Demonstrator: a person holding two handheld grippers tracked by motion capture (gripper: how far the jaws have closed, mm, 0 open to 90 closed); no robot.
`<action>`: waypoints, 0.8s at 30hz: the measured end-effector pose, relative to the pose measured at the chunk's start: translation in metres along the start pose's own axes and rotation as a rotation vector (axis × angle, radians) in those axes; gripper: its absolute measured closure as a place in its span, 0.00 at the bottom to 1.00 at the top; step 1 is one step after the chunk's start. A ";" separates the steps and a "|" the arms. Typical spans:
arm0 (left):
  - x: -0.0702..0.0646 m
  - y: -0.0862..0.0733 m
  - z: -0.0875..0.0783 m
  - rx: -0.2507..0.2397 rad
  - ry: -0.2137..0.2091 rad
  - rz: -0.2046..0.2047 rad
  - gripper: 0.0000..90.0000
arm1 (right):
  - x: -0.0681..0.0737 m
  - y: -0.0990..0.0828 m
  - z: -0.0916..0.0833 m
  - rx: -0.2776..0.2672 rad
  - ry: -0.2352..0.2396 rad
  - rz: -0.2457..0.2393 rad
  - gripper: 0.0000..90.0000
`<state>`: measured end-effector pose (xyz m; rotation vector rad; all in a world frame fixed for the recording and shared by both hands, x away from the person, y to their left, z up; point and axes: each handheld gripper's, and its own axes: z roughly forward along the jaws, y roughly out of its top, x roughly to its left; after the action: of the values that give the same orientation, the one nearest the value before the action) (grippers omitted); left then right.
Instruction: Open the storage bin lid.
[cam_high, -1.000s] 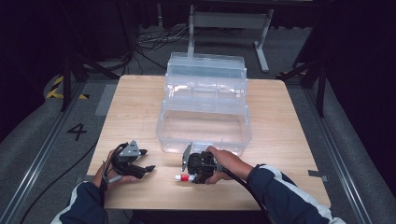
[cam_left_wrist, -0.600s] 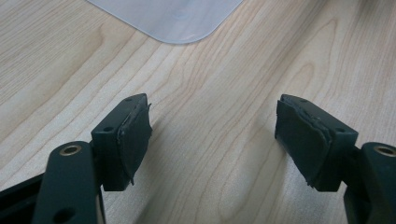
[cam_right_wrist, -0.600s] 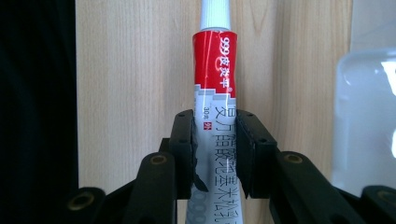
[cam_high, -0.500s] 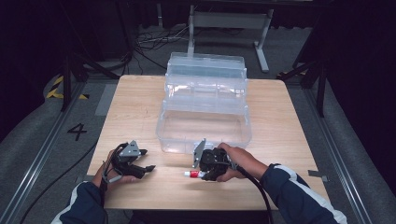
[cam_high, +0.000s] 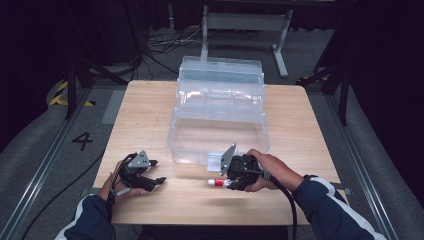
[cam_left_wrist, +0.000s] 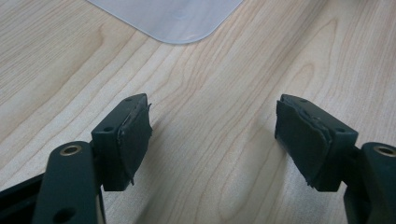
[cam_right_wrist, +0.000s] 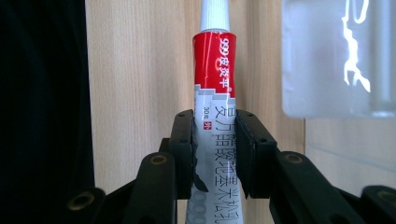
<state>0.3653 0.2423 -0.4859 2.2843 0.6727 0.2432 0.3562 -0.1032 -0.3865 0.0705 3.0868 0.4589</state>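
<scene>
A: Start at the near edge of the table (cam_high: 150, 210). What is each hand doing?

B: Toward the near left corner the left gripper (cam_high: 156, 171) rests low over the bare wood, jaws standing wide with nothing between them. I'd say it is parked out of the way while the other hand works.

A: And the right one?

B: The right gripper (cam_high: 224, 182), near the middle of the near edge, has its jaws narrowed onto a red-and-white tube (cam_right_wrist: 215, 100). The pads clamp the white lower body, leaving the red band and the white cap free beyond the tips. In the high view the tube (cam_high: 217, 182) pokes out toward the left edge. That grip low on the body probably lets the cap end go in first.

A: Go in where?

B: Likely the clear plastic box (cam_high: 220, 117) just beyond, mid-table, its tiers stepped open toward the far edge.

A: Anything unclear?

B: The tube's tail is cut off below the jaws, the print is too small to read, and the box's clear walls make its compartments hard to separate.
</scene>
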 end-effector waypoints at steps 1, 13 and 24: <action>0.000 0.000 0.000 -0.001 -0.001 0.000 0.30 | 0.000 -0.002 -0.003 0.001 -0.005 0.004 0.78; 0.000 0.000 0.000 0.000 -0.002 0.000 0.30 | -0.005 -0.016 -0.035 -0.007 -0.061 0.022 0.78; 0.000 0.000 0.000 0.000 -0.002 0.000 0.30 | -0.010 -0.021 -0.057 -0.004 -0.100 0.028 0.78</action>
<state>0.3654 0.2423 -0.4860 2.2838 0.6717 0.2414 0.3635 -0.1399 -0.3379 0.1323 2.9909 0.4483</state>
